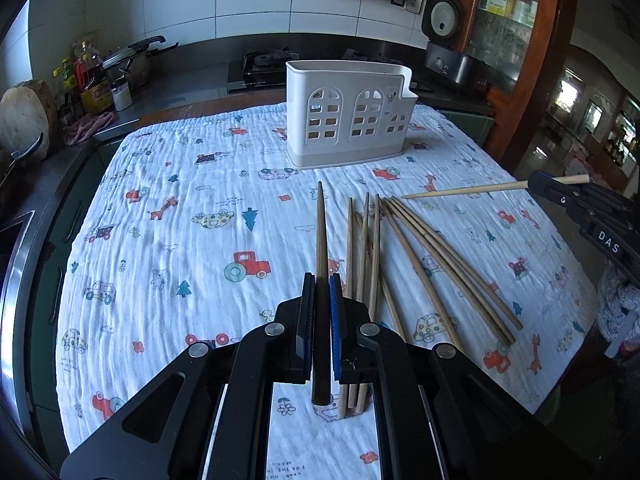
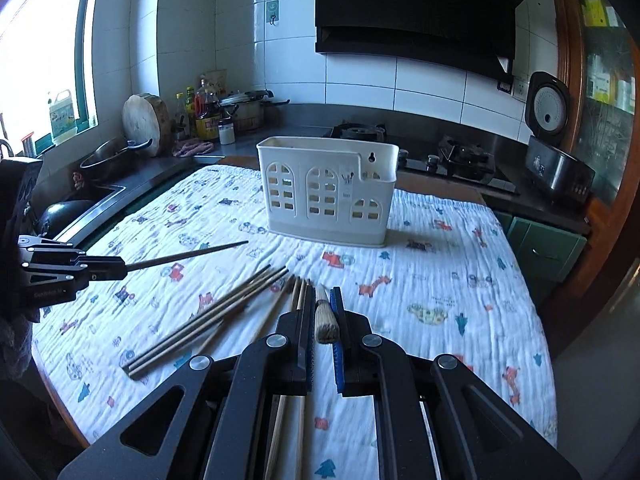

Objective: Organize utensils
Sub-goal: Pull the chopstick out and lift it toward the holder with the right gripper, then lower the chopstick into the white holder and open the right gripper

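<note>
Our left gripper (image 1: 321, 280) is clamped on a dark chopstick (image 1: 321, 232) pointing toward the white utensil holder (image 1: 348, 116) at the far end of the cartoon-print cloth (image 1: 180, 220). Our right gripper (image 2: 322, 294) pinches a pale chopstick (image 2: 325, 316) — raised above the loose chopsticks (image 1: 420, 256) lying between us and the holder.

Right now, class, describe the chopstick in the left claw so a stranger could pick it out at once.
Start at the white utensil holder standing at the far side of the printed cloth, then come forward to the loose chopsticks lying there. Just left of that pile, the dark chopstick is the darkest one, pinched in the left claw, pointing toward the holder.
</note>
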`<action>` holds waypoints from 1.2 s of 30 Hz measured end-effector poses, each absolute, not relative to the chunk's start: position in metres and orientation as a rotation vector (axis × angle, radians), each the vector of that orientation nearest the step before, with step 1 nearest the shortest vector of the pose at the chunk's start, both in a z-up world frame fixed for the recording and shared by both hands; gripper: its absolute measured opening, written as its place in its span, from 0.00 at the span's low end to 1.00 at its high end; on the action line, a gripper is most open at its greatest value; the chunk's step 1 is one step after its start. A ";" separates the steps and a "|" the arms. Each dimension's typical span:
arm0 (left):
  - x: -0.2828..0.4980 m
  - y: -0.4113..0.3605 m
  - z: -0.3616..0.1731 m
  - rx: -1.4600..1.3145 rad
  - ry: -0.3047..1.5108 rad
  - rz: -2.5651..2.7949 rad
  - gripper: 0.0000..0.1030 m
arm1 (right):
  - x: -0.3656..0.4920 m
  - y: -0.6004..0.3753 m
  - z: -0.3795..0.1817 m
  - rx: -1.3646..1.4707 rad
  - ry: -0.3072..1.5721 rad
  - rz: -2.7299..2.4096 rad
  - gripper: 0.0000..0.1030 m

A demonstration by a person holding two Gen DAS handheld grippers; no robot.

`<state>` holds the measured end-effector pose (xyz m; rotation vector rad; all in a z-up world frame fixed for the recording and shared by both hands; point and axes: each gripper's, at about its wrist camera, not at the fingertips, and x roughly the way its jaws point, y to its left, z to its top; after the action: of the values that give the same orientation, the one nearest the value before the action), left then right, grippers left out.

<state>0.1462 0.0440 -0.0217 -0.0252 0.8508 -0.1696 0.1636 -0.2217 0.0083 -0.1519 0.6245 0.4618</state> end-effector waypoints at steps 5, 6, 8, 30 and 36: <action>0.147 0.039 -0.018 0.011 0.851 -0.171 0.06 | 0.169 -0.219 0.017 -0.166 0.614 0.467 0.07; 0.148 0.040 -0.017 0.012 0.852 -0.168 0.06 | 0.170 -0.219 0.018 -0.168 0.615 0.470 0.07; 0.149 0.040 -0.015 0.020 0.855 -0.168 0.06 | 0.172 -0.218 0.020 -0.166 0.617 0.474 0.07; 0.166 0.050 0.019 -0.004 0.836 -0.188 0.06 | 0.199 -0.222 0.057 -0.173 0.612 0.497 0.07; 0.180 0.045 0.055 -0.002 0.767 -0.219 0.06 | 0.228 -0.227 0.093 -0.145 0.589 0.495 0.07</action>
<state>0.1799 0.0449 0.0553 -0.0023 0.7668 -0.2189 0.2275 -0.2265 0.0930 -0.1452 0.5888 0.4952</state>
